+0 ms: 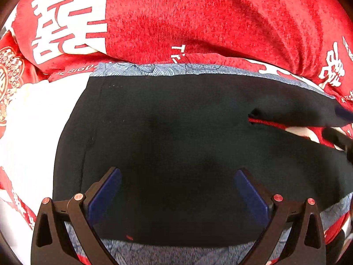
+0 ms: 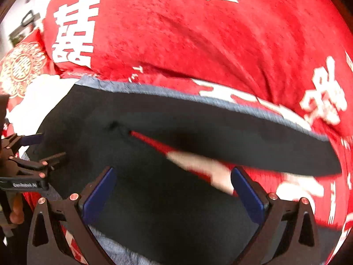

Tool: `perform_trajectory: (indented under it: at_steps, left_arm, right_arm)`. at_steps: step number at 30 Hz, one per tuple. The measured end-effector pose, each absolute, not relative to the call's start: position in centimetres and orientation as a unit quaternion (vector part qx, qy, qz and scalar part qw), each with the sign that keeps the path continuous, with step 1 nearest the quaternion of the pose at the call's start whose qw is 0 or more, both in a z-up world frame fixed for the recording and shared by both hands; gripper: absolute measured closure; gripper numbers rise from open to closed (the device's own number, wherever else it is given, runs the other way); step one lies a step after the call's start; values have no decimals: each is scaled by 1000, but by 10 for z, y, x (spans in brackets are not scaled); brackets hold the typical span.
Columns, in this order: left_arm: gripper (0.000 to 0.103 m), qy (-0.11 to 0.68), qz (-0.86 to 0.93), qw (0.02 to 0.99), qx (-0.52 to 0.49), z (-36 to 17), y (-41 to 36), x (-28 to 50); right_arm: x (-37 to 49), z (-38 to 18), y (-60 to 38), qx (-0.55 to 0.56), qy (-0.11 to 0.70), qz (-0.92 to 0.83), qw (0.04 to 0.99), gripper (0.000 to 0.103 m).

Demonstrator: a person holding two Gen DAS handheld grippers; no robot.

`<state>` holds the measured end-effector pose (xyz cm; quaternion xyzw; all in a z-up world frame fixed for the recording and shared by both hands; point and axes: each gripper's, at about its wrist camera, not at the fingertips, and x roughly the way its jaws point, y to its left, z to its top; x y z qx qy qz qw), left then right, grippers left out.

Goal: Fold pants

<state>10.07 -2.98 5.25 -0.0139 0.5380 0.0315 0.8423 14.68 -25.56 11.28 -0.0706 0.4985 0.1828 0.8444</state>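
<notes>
Black pants lie flat on a blue-grey flowered cloth, waist end to the left. Their two legs part at the crotch and run off right. My left gripper hovers open over the seat area, with nothing between its blue pads. In the right wrist view the pants show blurred, with the upper leg spread away from the lower one. My right gripper is open above the lower leg and the gap between the legs. The left gripper is also open at the pants' left edge.
A heaped red blanket with large white characters rises just behind the pants, also seen as the red blanket. White and red bedding lies to the left. A person's fingers hold the left gripper's handle.
</notes>
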Motion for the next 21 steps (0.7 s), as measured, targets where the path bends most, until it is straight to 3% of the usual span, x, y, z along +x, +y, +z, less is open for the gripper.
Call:
perform_trajectory:
  at_steps: [11,21]
  left_arm:
    - [0,551,25,834,-27,37,-17,135]
    - [0,560,19,827,-46,25,-8,158]
  right_arm:
    - [271,84,-209,-123,502,307,799,0]
    - [333,17,-162,-198,553,388,710,12]
